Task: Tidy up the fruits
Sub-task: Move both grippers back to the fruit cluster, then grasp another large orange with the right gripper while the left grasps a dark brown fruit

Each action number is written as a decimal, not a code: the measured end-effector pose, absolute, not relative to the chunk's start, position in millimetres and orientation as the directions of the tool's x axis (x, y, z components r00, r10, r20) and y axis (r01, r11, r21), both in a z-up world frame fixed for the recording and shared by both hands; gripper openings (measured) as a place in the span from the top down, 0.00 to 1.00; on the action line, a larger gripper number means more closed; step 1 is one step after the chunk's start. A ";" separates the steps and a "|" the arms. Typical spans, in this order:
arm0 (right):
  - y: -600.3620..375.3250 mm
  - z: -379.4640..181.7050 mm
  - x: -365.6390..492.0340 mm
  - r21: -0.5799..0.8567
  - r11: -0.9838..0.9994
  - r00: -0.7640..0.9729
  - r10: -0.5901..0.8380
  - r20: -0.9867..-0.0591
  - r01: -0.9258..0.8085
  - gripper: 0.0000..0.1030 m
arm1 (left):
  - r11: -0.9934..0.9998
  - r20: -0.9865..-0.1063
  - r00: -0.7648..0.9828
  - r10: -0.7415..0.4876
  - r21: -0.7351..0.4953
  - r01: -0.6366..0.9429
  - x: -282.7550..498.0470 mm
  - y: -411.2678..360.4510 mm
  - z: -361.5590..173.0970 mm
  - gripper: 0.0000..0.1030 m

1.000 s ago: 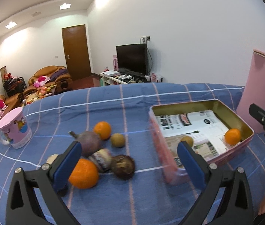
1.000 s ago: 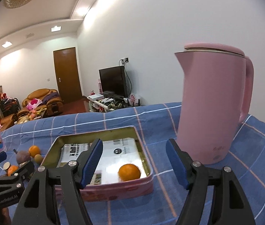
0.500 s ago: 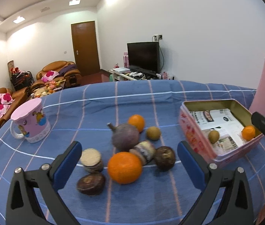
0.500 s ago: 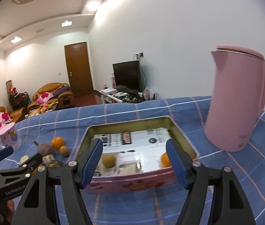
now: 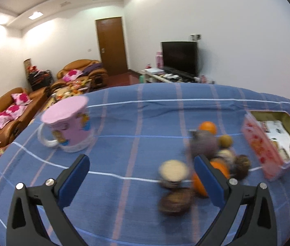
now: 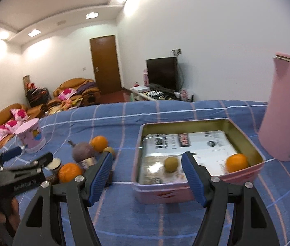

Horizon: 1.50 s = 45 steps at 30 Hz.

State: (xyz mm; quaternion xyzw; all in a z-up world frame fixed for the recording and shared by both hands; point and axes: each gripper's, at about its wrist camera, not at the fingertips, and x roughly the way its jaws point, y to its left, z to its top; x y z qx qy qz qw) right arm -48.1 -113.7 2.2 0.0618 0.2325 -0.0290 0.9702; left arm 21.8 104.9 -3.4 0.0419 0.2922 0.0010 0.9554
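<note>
A pile of fruit lies on the blue checked cloth: a near orange [image 5: 219, 169] [image 6: 69, 171], a far orange [image 5: 207, 127] [image 6: 99, 142], a purple fruit [image 5: 203, 144] [image 6: 82, 150], a small green-brown fruit [image 5: 225, 141] and several brown ones [image 5: 174, 202]. The pink tin [image 6: 204, 191] [image 5: 261, 149] holds an orange [image 6: 236, 162] and a green-brown fruit [image 6: 171, 164]. My left gripper [image 5: 140, 182] is open and empty, left of the pile. My right gripper [image 6: 147, 176] is open and empty, in front of the tin's left part.
A pink mug [image 5: 69, 127] [image 6: 31, 136] stands at the left of the cloth. A tall pink kettle [image 6: 286, 110] stands right of the tin. Beyond the cloth's far edge are sofas, a door and a television.
Both grippers swung left. The fruit pile slid to the right in the left wrist view and the mug came near centre. The right wrist view now shows the pile beside the tin.
</note>
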 end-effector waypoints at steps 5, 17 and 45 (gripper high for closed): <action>-86.1 -1.8 -37.2 0.082 0.997 0.864 0.039 -0.502 0.003 0.31 | 0.996 -0.565 0.820 0.088 0.065 -0.062 32.0 143.6 -2.5 0.00; -17.4 -34.5 6.6 0.195 0.959 0.671 0.282 -0.685 -0.204 0.45 | 0.998 -0.603 0.796 0.061 0.010 -0.070 37.1 170.9 -5.4 0.00; -35.3 -34.7 -25.3 0.266 0.934 0.652 0.356 -0.670 -0.236 0.54 | 0.970 -0.658 0.717 -0.229 -0.089 0.228 31.9 139.3 -11.2 0.00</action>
